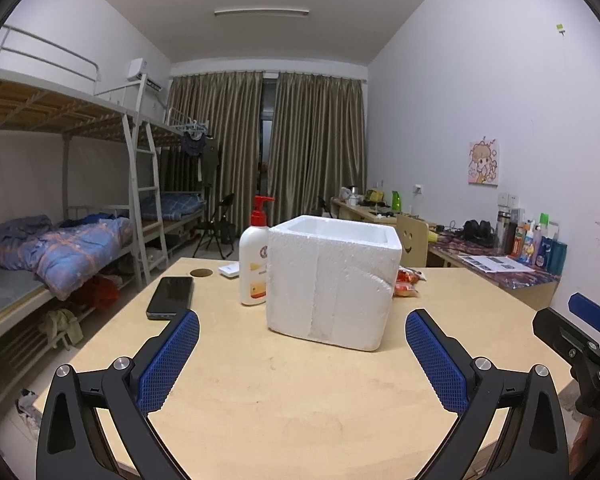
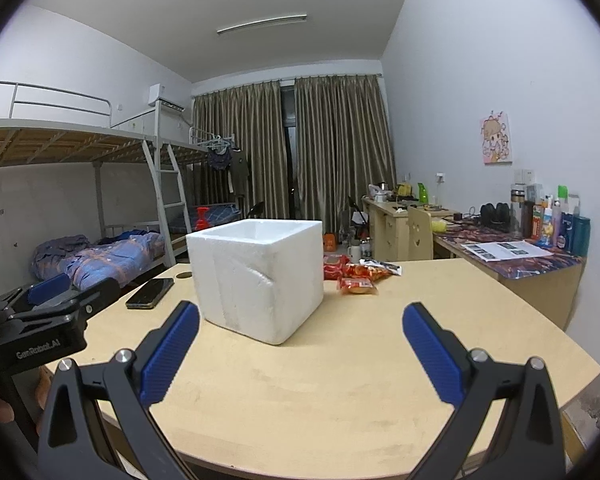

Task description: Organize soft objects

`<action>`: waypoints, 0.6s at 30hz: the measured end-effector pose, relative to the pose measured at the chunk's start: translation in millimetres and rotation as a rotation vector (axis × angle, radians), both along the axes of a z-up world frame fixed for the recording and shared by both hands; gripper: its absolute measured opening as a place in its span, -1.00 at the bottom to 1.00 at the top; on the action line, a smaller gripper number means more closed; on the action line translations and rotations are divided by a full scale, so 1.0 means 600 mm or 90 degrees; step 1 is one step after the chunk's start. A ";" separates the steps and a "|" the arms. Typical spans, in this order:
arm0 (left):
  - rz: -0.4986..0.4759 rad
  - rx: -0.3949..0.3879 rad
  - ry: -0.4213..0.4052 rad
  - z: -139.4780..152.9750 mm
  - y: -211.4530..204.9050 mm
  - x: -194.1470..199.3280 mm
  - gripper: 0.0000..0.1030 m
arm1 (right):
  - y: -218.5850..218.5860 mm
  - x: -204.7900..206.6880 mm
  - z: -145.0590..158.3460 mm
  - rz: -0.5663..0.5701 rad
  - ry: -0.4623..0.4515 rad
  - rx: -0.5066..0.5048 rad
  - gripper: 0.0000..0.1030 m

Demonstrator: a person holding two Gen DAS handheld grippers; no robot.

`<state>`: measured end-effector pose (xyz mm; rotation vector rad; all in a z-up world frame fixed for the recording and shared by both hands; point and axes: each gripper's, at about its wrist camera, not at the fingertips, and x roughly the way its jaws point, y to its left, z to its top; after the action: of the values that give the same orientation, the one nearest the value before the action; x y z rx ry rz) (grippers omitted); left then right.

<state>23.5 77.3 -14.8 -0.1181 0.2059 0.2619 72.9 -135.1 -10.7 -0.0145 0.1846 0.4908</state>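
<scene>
Crinkly red snack packets lie beside the white foam box — both hand-held grippers gape wide, empty.

foam box white | snack packets red-orange | table pale wood | phone black | pads blue, textured

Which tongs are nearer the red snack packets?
Right. The right tongs face the red snack packets past the foam box's right side; from the left tongs the box mostly hides them.
</scene>
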 end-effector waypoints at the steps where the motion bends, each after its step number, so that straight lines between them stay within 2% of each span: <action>1: 0.000 0.000 0.000 -0.001 -0.001 -0.001 1.00 | 0.001 -0.002 -0.001 0.004 0.001 0.000 1.00; 18: 0.004 0.008 -0.001 0.000 -0.002 -0.005 1.00 | 0.006 -0.010 -0.003 0.005 0.003 -0.010 1.00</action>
<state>20.6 76.0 -14.8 -0.1059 0.2020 0.2690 67.1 -131.4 -12.4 -0.0291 0.1927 0.4975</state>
